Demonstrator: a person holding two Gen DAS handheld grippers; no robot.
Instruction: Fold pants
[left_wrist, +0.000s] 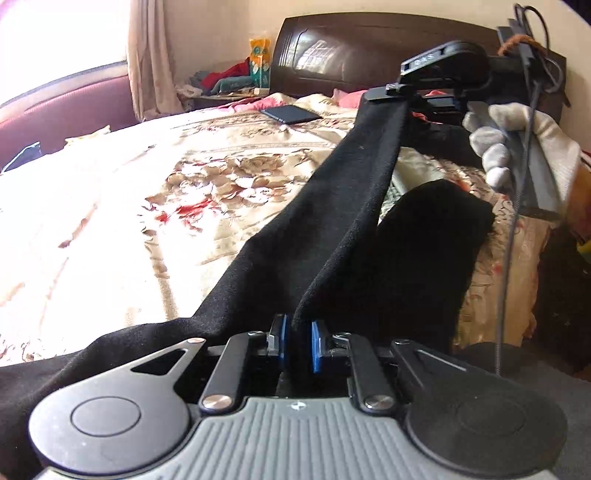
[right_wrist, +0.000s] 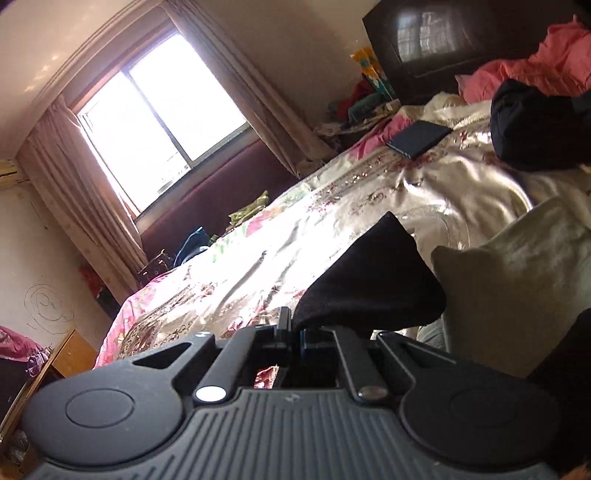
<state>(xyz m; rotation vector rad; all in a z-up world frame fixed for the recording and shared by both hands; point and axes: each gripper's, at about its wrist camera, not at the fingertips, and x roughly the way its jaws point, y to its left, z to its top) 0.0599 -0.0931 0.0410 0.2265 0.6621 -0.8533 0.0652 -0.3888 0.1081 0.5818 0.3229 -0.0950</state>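
The black pants (left_wrist: 343, 206) are stretched in the air above the floral bedspread (left_wrist: 155, 192), between my two grippers. My left gripper (left_wrist: 298, 345) is shut on one end of the fabric between its blue pads (left_wrist: 317, 345). My right gripper shows in the left wrist view (left_wrist: 400, 96) at the upper right, held by a white-gloved hand (left_wrist: 517, 147), shut on the far end of the pants. In the right wrist view my right gripper (right_wrist: 294, 334) pinches a black fold of the pants (right_wrist: 373, 280). Part of the pants hangs down toward the bed (left_wrist: 428, 251).
A dark phone or tablet (left_wrist: 291, 113) lies on the bed near the dark headboard (left_wrist: 369, 48). Pink bedding (right_wrist: 535, 62) and a dark bundle (right_wrist: 539, 125) are near the headboard. A cushion (right_wrist: 517, 280) lies close on the right. A window (right_wrist: 155, 122) and a cluttered nightstand (left_wrist: 236, 81) are beyond.
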